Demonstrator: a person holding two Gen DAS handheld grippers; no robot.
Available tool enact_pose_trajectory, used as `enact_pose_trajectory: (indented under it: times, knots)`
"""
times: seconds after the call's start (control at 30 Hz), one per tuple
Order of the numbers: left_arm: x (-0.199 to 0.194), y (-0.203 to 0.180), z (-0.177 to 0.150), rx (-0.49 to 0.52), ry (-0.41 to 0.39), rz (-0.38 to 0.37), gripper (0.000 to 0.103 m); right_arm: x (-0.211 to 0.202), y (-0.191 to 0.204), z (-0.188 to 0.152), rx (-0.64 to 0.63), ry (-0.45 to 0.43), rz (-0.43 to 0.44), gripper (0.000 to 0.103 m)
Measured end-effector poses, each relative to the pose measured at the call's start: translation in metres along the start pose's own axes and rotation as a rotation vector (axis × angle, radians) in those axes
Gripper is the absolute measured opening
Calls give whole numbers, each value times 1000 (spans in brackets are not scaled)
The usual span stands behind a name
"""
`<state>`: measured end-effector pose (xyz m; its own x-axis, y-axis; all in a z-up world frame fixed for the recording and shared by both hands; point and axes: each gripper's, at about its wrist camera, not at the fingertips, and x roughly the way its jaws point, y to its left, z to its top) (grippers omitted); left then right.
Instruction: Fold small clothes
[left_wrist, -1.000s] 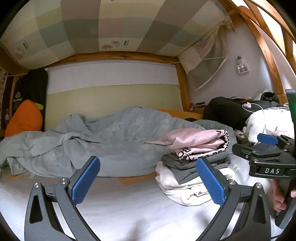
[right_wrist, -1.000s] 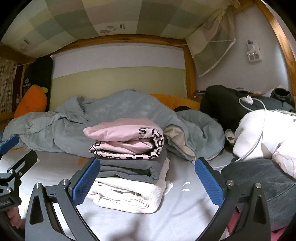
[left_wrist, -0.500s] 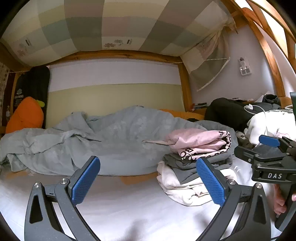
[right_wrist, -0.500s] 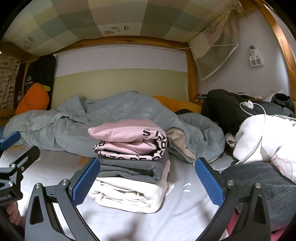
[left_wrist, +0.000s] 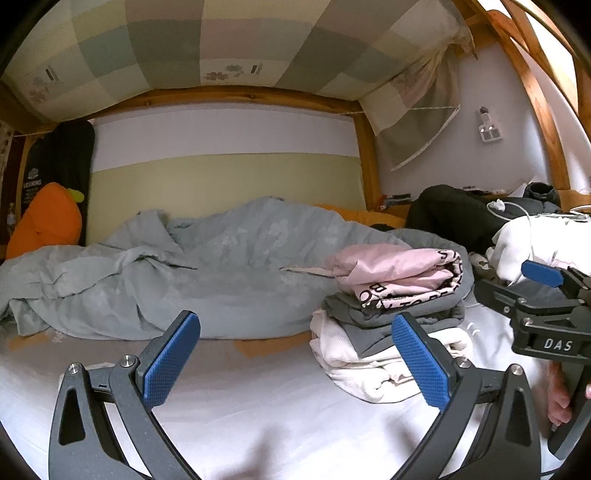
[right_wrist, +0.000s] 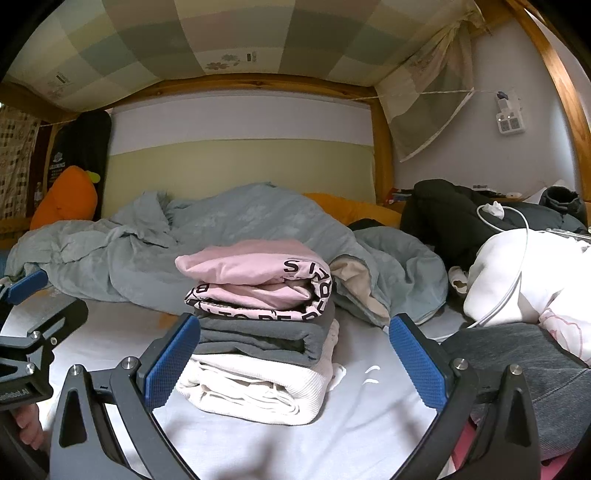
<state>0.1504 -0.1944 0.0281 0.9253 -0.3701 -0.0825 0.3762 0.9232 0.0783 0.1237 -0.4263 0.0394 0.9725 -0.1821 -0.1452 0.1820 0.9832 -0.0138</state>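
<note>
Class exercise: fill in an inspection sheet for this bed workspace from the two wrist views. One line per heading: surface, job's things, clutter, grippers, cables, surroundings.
Surface: white sheet, bare in front of both grippers.
Job's things: folded stack, pink top on grey garment on white garment.
Clutter: rumpled grey duvet behind; white bundle, black coat and dark grey garment to the right; orange plush far left.
Grippers: left gripper open, empty; right gripper open, empty, stack just ahead.
Cables: white cable draped over the white bundle.
Surroundings: wooden bunk frame, checked cloth overhead, wall socket.
</note>
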Motion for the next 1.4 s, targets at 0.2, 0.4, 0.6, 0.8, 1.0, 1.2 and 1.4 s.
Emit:
enact_pose_trajectory:
  times: [0.2, 0.4, 0.6, 0.8, 1.0, 1.2, 1.4]
  knots:
    - [2, 1, -1, -4, 9, -3, 103, 0, 0, 0, 2, 1, 1, 102]
    - [2, 0, -1, -5, 10, 0, 103, -2, -1, 0, 7, 4, -10, 102]
    - [2, 0, -1, 2, 6, 3, 103, -1, -1, 0, 7, 5, -10, 102]
    - [2, -2, -1, 14, 9, 5, 103, -2, -1, 0, 8, 7, -8, 102]
    - [2, -4, -1, 22, 8, 0, 103, -2, -1, 0, 8, 3, -11, 102]
    - [1, -5, -1, 21, 11, 4, 103, -1, 0, 0, 8, -1, -9, 102]
    - [0, -3, -1, 14, 12, 2, 103, -2, 0, 0, 10, -1, -10, 102]
